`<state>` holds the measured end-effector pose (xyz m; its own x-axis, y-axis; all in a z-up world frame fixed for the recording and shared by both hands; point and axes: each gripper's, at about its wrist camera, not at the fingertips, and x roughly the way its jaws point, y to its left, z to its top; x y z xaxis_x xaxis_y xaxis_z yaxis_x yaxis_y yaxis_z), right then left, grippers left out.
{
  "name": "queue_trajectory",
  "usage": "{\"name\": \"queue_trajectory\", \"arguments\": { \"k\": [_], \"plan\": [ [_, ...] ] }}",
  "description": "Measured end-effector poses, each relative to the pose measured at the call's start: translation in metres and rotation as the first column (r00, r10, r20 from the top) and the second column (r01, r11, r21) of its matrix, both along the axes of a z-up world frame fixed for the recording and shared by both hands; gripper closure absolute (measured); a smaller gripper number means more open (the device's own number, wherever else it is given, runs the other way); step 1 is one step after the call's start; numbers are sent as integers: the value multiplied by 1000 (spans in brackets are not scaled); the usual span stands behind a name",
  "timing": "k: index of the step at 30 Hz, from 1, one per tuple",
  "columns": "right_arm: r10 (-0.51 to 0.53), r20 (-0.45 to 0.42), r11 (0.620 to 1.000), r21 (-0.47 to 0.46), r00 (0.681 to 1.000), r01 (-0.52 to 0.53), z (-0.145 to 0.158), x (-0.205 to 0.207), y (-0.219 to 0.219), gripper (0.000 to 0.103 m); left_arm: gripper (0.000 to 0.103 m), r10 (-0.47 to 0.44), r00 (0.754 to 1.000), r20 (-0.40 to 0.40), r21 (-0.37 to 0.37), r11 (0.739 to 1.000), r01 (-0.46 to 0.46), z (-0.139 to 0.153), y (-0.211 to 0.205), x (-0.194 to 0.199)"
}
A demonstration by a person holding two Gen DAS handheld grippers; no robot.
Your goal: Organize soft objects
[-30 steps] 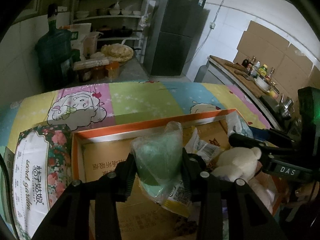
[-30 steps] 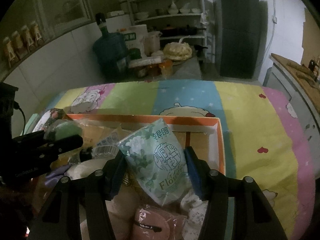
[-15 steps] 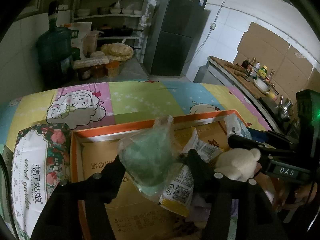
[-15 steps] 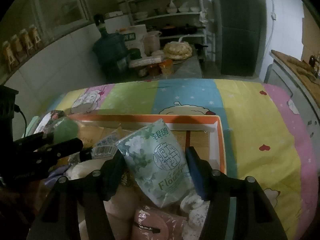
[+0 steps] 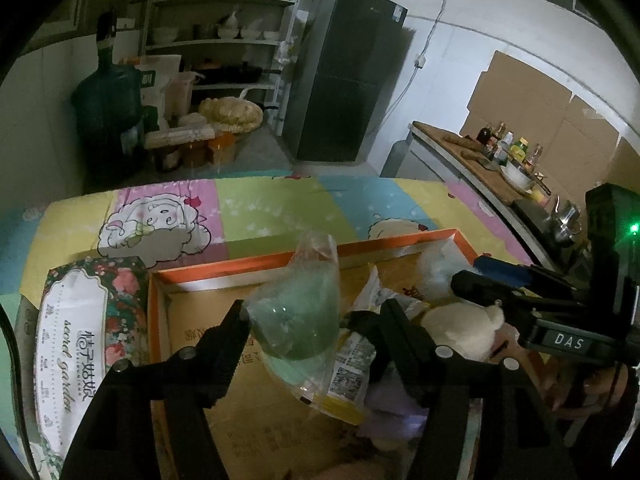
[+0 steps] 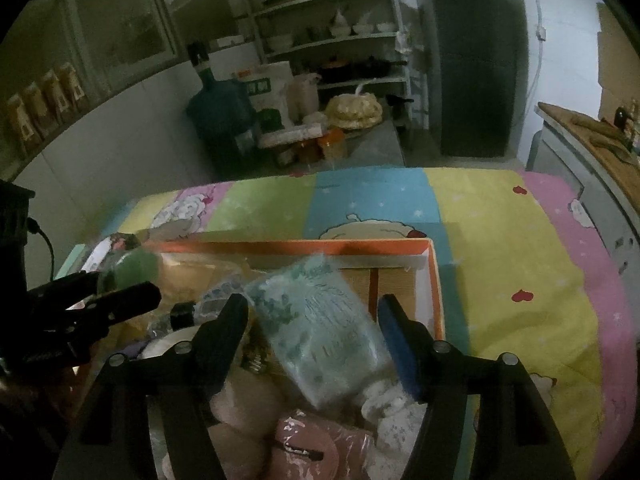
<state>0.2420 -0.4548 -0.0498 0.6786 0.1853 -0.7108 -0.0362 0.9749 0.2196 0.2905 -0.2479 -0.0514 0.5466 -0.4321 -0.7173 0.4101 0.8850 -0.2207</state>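
An orange-rimmed cardboard box (image 5: 256,264) sits on a colourful cartoon sheet. My left gripper (image 5: 312,316) stands open over it; a green object in a clear plastic bag (image 5: 300,320) lies between the fingers, touching the left one. A white plush bear (image 5: 460,332) and a snack packet (image 5: 352,368) lie in the box. My right gripper (image 6: 312,312) is open over the box's right part (image 6: 434,280); a green flowered tissue pack (image 6: 320,328), blurred, tilts loose between its fingers. Pink wrapped soft items (image 6: 308,444) lie below.
A flowered tissue box (image 5: 84,344) lies left of the orange box. Beyond the sheet stand a water jug (image 5: 108,120), shelves (image 5: 220,40), a dark fridge (image 5: 344,80) and a counter with bottles (image 5: 504,148). The sheet's right side (image 6: 520,264) is bare.
Both grippers have opened wide. The green bagged object and the flowered tissue pack have been let go and are tipping down into the box.
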Motion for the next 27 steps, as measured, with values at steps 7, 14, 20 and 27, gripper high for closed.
{"name": "queue_trajectory", "arguments": {
  "k": [7,14,20,27],
  "plan": [
    [3,30,1000,14,1000,-4,10,-9,2,32,35,-6,1000,14,-10,1000,6,6,2,-8],
    [0,58,1000,16,998,-1,21,-21,6,32,21,-20,999,35,-30,999,21,15,6,-17],
    [-1,83,1000,17,997,0,30,-34,11,31,19,-24,998,57,-43,999,26,22,10,-26],
    [-4,112,1000,16,994,2,40,-49,19,31,19,-32,996,79,-63,997,37,33,16,-40]
  ]
}}
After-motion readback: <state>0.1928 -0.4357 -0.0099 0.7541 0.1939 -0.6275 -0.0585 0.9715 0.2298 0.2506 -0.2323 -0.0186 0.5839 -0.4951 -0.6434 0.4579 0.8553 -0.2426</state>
